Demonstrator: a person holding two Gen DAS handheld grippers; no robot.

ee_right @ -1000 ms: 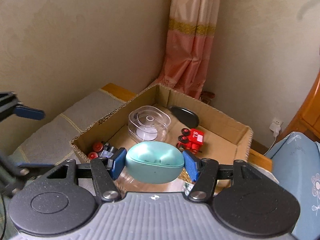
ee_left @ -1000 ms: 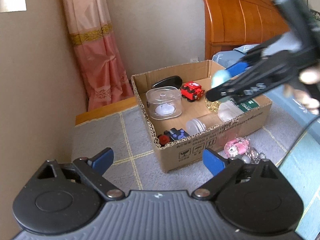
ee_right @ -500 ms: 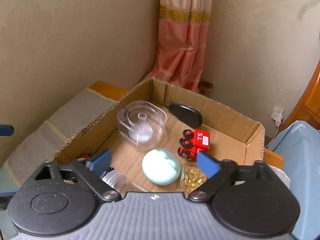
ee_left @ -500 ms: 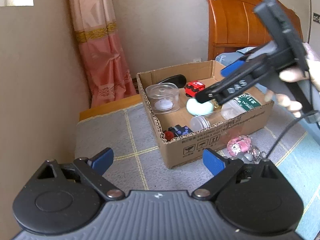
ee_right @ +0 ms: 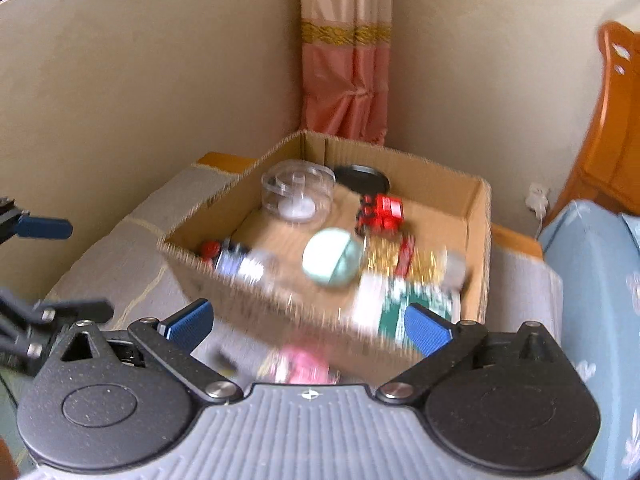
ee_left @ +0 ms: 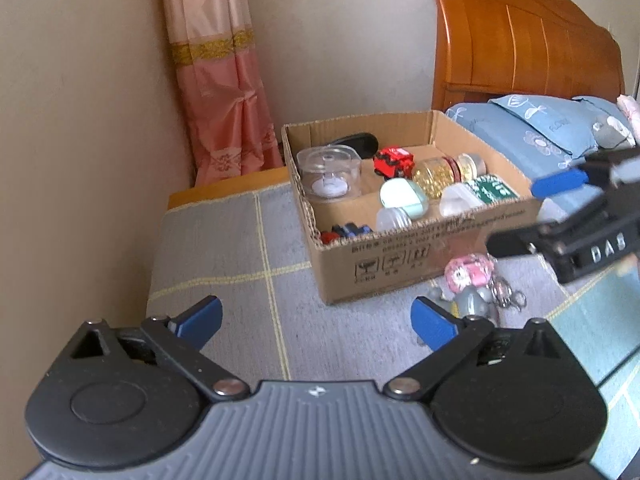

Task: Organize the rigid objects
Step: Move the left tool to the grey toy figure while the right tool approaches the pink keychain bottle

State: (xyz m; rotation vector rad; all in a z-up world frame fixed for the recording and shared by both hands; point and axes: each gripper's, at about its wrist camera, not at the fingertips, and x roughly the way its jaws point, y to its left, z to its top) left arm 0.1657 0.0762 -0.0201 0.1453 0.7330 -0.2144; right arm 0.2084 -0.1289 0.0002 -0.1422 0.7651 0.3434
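Both tongs wide open, empty: left gripper [ee_left: 316,318], right gripper [ee_right: 308,322]. Pink keychain [ee_left: 469,273] outside cardboard box [ee_left: 400,256], at five o'clock. Risk: dangling rings snagging the box wall.

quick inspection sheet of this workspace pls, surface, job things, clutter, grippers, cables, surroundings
surface: grey mat with yellow grid lines.
job's things: cardboard box holds mint case, clear round container, red toy vehicle, jar of gold beads, green-labelled bottle; pink keychain toy lies on the mat outside, against the box front.
clutter: black item at the box's back corner.
grippers: left gripper open, empty; right gripper open, empty.
cables: white plug in a wall socket.
surroundings: pink curtain, wooden headboard, blue pillow.
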